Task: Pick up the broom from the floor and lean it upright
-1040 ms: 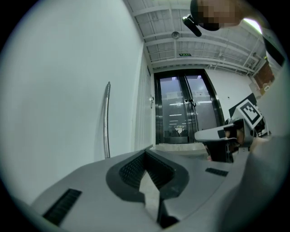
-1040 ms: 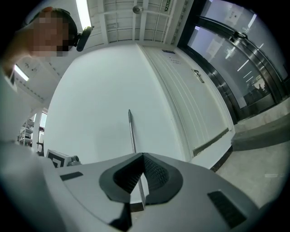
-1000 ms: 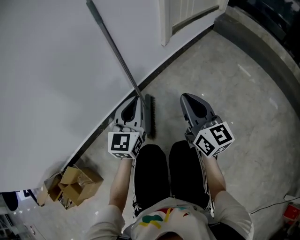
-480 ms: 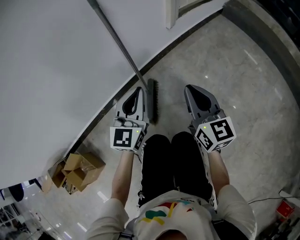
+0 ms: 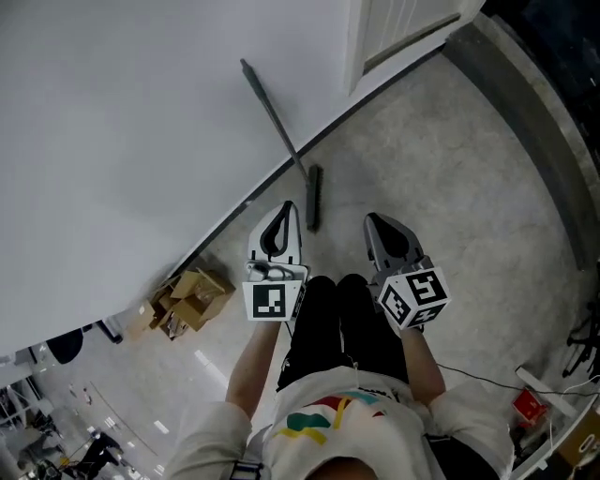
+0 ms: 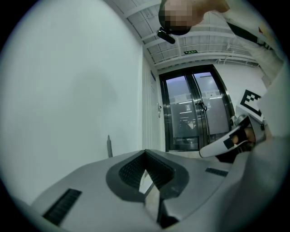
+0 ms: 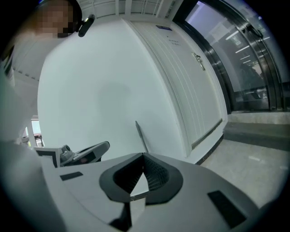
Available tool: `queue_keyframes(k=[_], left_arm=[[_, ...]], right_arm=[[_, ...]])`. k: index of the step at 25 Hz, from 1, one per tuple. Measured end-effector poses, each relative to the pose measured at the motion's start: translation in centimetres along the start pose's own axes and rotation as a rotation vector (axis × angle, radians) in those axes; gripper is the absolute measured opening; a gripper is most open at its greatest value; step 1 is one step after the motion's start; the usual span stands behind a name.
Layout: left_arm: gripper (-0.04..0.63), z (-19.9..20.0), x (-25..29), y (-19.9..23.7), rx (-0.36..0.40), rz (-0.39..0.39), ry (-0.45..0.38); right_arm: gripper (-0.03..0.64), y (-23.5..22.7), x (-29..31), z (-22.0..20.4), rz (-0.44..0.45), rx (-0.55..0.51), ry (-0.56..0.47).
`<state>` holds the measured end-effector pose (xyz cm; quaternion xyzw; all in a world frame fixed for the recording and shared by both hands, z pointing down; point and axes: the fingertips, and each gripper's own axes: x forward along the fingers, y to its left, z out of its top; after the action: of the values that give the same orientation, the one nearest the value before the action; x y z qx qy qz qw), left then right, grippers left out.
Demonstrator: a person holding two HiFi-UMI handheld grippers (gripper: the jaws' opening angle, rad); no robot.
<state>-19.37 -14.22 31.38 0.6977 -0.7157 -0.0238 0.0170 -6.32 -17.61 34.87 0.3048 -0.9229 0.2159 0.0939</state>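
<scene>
The broom (image 5: 281, 131) leans against the white wall, its dark head (image 5: 314, 197) on the floor at the baseboard. Its handle tip shows in the left gripper view (image 6: 109, 146) and the handle in the right gripper view (image 7: 141, 137). My left gripper (image 5: 284, 208) is shut and empty, held level in front of my legs, apart from the broom head. My right gripper (image 5: 375, 221) is also shut with nothing in it, to the right of the broom. In each gripper view the jaws (image 6: 145, 152) (image 7: 143, 155) meet tip to tip.
Crumpled cardboard boxes (image 5: 187, 298) lie by the wall at the left. A white door (image 5: 403, 23) stands beyond the broom, and glass doors (image 6: 195, 113) lie further on. A dark raised ledge (image 5: 534, 84) borders the floor at the right. A cable (image 5: 487, 380) and a red item (image 5: 528, 405) lie at the lower right.
Both grippers have risen from near the floor, and the left one has come away from the broom's base. The broom stays leaning on the wall, now seen from higher up.
</scene>
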Motion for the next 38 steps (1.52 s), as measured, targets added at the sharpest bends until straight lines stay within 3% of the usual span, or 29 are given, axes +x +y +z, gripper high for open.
queue_keyframes(k=[6, 11, 17, 26, 38], left_arm=[[0.044, 17.6, -3.0, -3.4, 0.026, 0.007, 0.075], [0.044, 26.3, -5.6, -4.9, 0.046, 0.021, 0.011], [0.044, 29.9, -8.4, -5.8, 0.068, 0.009, -0.036], [0.044, 29.8, -12.2, -5.3, 0.027, 0.014, -0.027], [0.044, 30.8, -14.1, -6.2, 0.048, 0.021, -0.038]], right_arm=[[0.012, 8.6, -8.1, 15.6, 0.017, -0.104, 0.025], [0.012, 12.7, -14.5, 23.8, 0.005, -0.167, -0.092], [0.012, 15.3, -18.7, 26.3, -0.013, -0.206, -0.190], [0.012, 18.2, -21.3, 24.9, -0.028, -0.240, -0.199], [0.012, 19.3, -23.0, 25.3, -0.012, -0.250, -0.222]])
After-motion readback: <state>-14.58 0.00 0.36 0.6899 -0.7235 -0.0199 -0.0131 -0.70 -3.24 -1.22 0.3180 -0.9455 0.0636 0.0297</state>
